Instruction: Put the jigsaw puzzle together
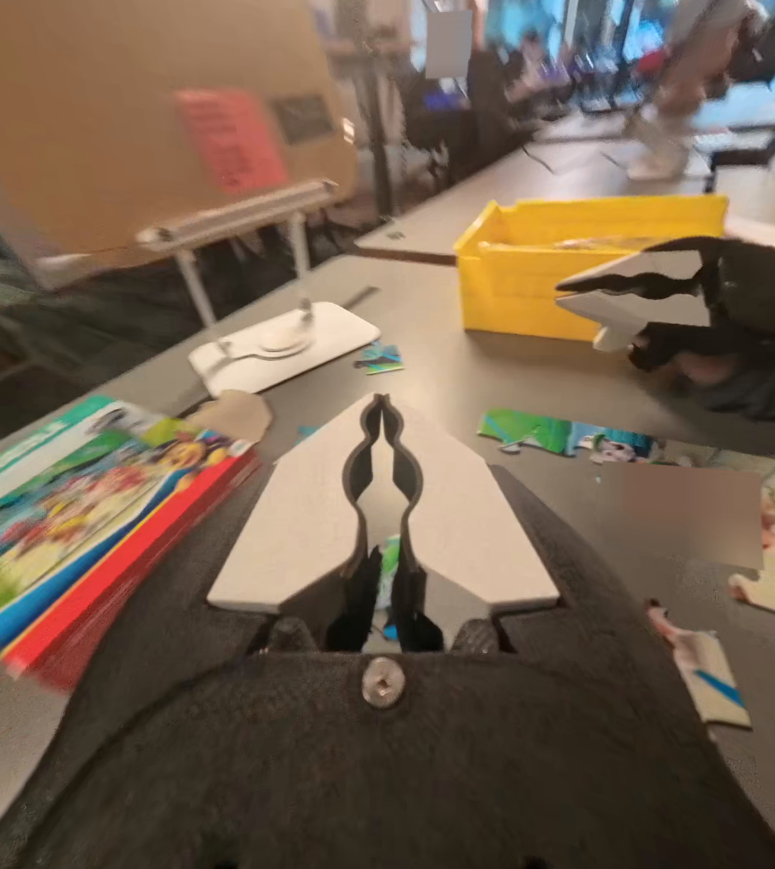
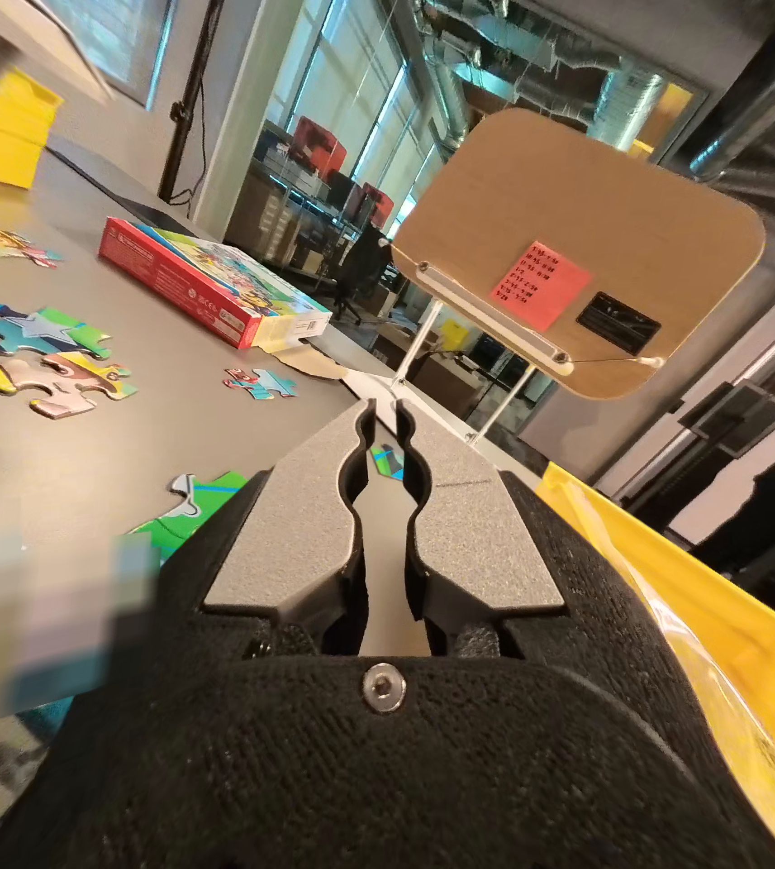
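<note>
My left gripper point(image 1: 381, 405) is shut, its white fingertips touching above the grey table point(image 1: 446, 376); nothing shows between the tips. Through the gap farther back I see a green puzzle piece point(image 1: 390, 564) lying on the table below. A colourful puzzle box point(image 1: 70, 508) lies just left of the gripper. My right gripper point(image 2: 385, 408) is slightly open with nothing between its pads; a green and blue puzzle piece point(image 2: 387, 463) lies on the table beneath. It also shows in the left wrist view point(image 1: 564, 289), in front of a yellow bin point(image 1: 587, 263).
Loose puzzle pieces lie about: a small one point(image 1: 380, 358), a joined green and blue strip point(image 1: 564, 435), and several others point(image 2: 44, 331) point(image 2: 61, 383) point(image 2: 261, 382). A white stand base point(image 1: 282, 343) carries a brown board point(image 2: 578, 263). The yellow bin point(image 2: 658, 588) is at my right gripper's right. There is about 20 cm between the tips of the two grippers.
</note>
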### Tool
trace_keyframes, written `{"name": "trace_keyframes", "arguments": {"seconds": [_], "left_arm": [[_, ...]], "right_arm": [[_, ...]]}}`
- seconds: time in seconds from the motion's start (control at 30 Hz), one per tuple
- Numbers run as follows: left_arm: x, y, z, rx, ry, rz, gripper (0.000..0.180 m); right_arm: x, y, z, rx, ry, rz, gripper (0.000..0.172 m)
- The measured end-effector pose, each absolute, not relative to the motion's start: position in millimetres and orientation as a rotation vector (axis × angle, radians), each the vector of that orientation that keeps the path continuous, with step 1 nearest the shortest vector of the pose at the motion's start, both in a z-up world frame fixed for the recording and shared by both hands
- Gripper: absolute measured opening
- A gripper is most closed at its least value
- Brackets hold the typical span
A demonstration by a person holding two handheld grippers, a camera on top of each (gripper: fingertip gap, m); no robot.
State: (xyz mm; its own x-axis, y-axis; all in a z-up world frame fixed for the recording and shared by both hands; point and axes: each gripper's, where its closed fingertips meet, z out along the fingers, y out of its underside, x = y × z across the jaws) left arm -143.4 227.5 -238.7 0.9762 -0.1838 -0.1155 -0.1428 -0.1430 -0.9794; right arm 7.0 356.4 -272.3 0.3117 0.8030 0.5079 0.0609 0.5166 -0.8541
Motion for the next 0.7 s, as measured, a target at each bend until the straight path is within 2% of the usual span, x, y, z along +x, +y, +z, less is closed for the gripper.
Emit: {"name": "trace_keyframes", "arguments": {"seconds": [0.23,0.3,0.37,0.7], "left_arm": [[-214,126,-235,-1.346,0.016,0.285,0.000],[-229,117,-235,-1.335,-0.056,0.304,0.003],[-240,112,-230,-1.304,-0.120,0.276,0.016],[-247,102,-225,-1.251,-0.132,0.261,0.020]], "right_arm": [[-25,377,-274,-0.860,-1.188,0.440,0.003],[-40,384,-277,-0.862,-1.209,0.412,0.002],[-52,394,-279,-0.856,-1.220,0.369,0.002],[-62,405,-276,-0.803,-1.219,0.286,0.000]]}}
